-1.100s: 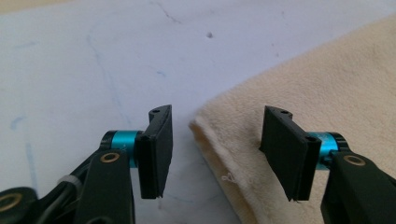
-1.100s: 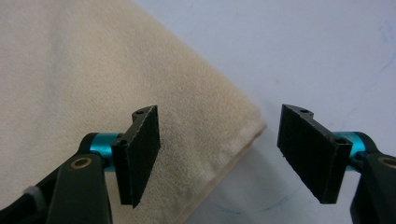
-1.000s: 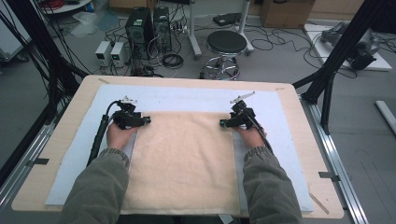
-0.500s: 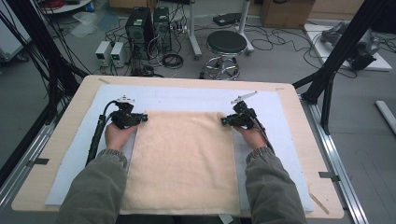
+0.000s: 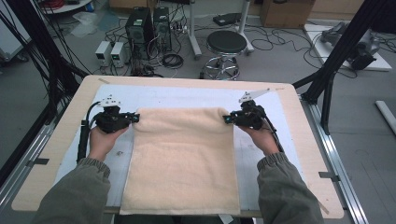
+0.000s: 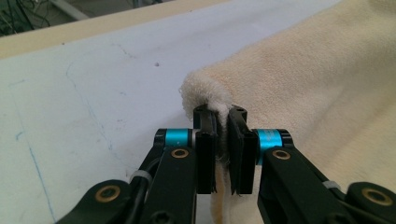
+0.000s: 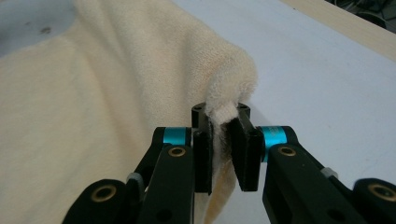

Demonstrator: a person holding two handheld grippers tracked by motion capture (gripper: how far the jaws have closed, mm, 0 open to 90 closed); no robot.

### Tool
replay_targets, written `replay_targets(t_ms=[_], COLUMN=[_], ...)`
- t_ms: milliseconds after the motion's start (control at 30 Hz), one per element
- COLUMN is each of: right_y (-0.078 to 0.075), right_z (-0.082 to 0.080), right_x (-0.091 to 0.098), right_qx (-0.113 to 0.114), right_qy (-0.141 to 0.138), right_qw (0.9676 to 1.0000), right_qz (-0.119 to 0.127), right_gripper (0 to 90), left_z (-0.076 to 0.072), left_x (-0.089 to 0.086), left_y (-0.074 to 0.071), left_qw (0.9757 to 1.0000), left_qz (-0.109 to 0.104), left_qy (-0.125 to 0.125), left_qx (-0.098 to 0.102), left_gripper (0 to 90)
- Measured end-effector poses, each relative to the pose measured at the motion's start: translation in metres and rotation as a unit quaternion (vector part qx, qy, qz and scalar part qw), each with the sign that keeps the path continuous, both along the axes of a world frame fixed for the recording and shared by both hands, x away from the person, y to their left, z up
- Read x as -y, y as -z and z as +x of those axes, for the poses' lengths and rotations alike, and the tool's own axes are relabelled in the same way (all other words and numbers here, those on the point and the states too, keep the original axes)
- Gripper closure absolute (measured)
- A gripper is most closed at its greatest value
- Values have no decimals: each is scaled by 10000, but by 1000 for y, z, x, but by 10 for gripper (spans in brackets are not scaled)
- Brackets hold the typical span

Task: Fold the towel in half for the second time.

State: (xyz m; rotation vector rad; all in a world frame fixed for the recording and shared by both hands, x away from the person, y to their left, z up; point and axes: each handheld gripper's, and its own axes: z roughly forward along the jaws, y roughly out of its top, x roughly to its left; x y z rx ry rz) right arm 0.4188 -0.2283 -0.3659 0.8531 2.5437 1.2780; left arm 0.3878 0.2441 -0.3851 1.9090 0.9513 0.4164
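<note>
A cream towel (image 5: pixel 182 158) lies on the white mat, reaching from the middle of the table to its near edge. My left gripper (image 5: pixel 136 116) is shut on the towel's far left corner, with the cloth (image 6: pixel 303 79) pinched between the black pads of my left gripper (image 6: pixel 220 114). My right gripper (image 5: pixel 225 119) has just been closing its jaws and is shut on the far right corner. In the right gripper view the towel (image 7: pixel 93 107) bulges over the tips of that gripper (image 7: pixel 220 112). Both far corners are raised a little off the mat.
A white mat (image 5: pixel 187 95) covers the wooden table (image 5: pixel 303 140). On the floor beyond the far edge stand a round stool (image 5: pixel 226 44), computer boxes (image 5: pixel 148 23) and many cables. Black frame posts (image 5: pixel 345 46) rise at both sides.
Both grippers went from open to shut on the towel's far corners. Both hands have risen slightly, and the towel's far edge has lifted off the mat.
</note>
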Motion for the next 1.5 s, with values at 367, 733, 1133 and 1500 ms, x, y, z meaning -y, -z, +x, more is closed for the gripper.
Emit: replay_targets(t_ms=[367,733,1133,1500], right_y=[-13,-3,3,31], right_z=[-66,-134,-169,-104], right_x=[3,10,31,8], right_qx=[115,188,103,19], right_qy=[-566,-954,-1203,-523], right_qw=[9983,9952,9917,9983], right_qz=[-114,-62,448,-236], right_gripper=[801,801,545,408], left_z=[-71,-162,-194,-120], left_x=[-6,-17,-35,-11], left_y=[-6,5,11,24], left_qw=[9983,9948,9921,9963], left_qz=[-26,19,-65,139], left_qy=[407,866,1213,841], left_qx=[419,534,315,130], left_gripper=[823,824,607,463])
